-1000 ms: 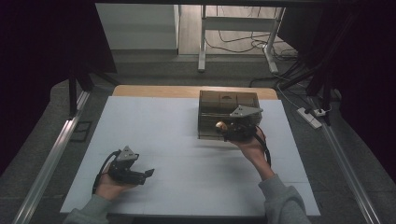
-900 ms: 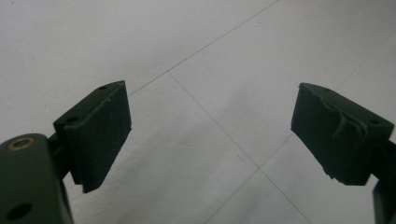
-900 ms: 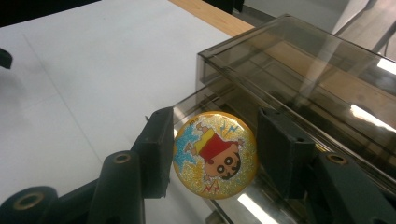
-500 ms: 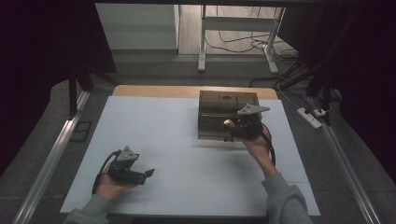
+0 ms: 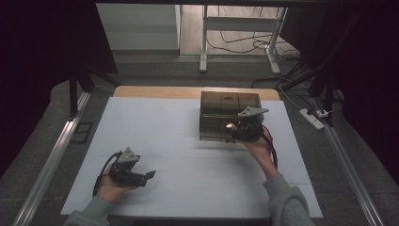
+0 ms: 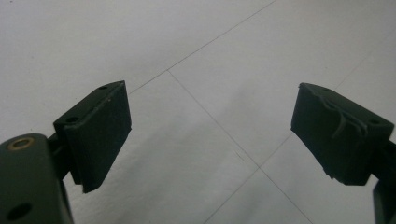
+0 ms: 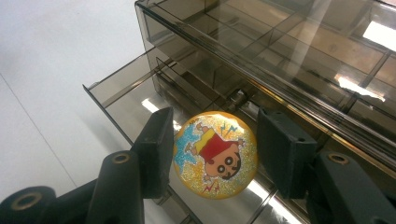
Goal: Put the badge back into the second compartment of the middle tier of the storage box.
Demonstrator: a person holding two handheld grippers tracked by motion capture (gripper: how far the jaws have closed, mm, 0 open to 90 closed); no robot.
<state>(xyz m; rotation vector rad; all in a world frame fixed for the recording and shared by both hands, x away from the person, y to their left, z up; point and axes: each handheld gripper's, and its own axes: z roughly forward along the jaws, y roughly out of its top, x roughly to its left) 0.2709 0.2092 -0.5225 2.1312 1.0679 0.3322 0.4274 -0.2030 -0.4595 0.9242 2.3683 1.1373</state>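
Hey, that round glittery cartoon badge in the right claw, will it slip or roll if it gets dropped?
The badge looks glossy and stiff, so probably slippery between the pads. It's a flat disc, so it might roll on edge. It looks small, likely light.

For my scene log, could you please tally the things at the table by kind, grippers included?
Handheld grippers: 2 (left gripper, right gripper)
Smoky clear drawer boxes: 1 (organizer box)
Round cartoon badges: 1 (badge, between the right gripper's jaws over the pulled-out drawer)
Total: 4
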